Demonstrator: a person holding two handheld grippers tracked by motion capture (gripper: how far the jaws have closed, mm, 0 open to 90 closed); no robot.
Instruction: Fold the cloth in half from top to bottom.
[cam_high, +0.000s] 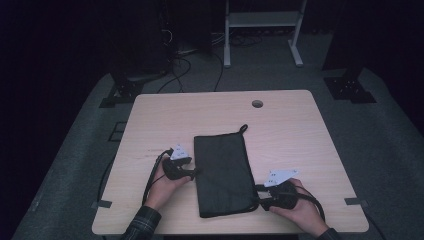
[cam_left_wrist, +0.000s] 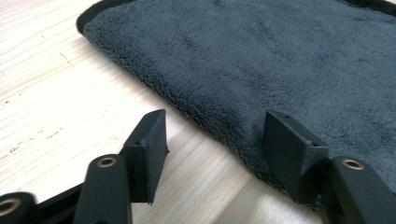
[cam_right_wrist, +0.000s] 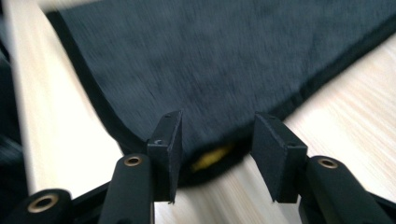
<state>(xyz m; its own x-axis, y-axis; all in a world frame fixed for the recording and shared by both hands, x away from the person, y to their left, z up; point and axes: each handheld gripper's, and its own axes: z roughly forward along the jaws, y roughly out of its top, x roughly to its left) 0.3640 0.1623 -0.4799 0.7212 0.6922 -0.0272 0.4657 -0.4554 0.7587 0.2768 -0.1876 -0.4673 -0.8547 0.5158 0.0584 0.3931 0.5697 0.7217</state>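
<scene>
A dark folded towel (cam_high: 223, 174) lies flat on the pale wooden counter (cam_high: 295, 135), in the near half between the person's two hands, its long side running away from the person and a small hanging loop (cam_high: 243, 128) at its far right corner. The left tool (cam_high: 192, 173) sits at the towel's left edge; in the left gripper view its jaws stand apart, one over bare wood and the other over the fleecy cloth (cam_left_wrist: 261, 60), with nothing pressed between them. The right tool (cam_high: 258, 192) is at the towel's near right corner; in the right gripper view its jaws stand apart on either side of that corner (cam_right_wrist: 210, 79) without clamping it, and a small yellow tag (cam_right_wrist: 210, 158) peeks from under the hem between them. The picture is too blurred to read any writing on the tag, and no brand or lettering can be made out on the towel or the counter.
</scene>
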